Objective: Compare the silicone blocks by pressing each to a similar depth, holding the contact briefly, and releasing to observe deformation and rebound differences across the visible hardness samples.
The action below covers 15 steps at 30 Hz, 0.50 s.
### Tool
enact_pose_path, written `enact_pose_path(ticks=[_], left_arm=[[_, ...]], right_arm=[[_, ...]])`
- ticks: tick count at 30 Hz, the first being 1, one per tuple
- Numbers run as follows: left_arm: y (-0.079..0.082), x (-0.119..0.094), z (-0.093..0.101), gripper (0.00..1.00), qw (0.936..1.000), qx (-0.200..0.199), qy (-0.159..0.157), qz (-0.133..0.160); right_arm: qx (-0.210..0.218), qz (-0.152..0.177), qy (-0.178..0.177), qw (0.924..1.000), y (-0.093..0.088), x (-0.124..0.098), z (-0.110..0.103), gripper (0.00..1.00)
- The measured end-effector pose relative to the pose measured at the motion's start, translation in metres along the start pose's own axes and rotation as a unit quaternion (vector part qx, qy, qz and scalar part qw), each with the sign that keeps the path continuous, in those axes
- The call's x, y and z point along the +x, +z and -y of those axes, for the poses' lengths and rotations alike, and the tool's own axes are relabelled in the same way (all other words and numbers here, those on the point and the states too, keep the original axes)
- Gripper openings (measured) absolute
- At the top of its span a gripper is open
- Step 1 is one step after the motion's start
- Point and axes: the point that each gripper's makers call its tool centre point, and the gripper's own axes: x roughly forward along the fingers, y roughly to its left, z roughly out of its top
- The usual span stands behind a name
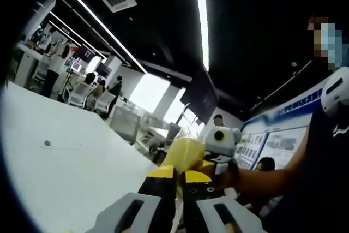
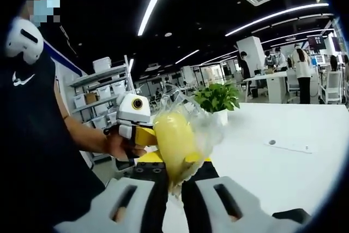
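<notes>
Gripping the bagged yellow block upright, both tongs clench its plastic.

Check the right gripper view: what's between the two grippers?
A yellow block in clear plastic wrap lies between them in the right gripper view: right gripper pinches its lower edge, left gripper meets it from the left.

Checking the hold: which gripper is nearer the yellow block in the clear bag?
Neither clearly: both touch it. Right gripper pinches the yellow block from below; left gripper closes on its other side.
</notes>
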Motion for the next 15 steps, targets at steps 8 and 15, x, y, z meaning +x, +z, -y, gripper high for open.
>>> enact_pose_path(ticks=[8, 15], left_arm=[[-0.0004, -0.0002, -0.0005, 0.02, 0.9994, 0.030, 0.014, -0.006], [0.0001, -0.0018, 0.0033, 0.02, 0.9994, 0.032, 0.013, -0.003]], right_arm=[[-0.011, -0.014, -0.002, 0.9998, 0.0014, 0.0000, -0.0007, 0.00], [-0.014, -0.015, 0.003, 0.9998, 0.0019, -0.0018, -0.0042, 0.00]])
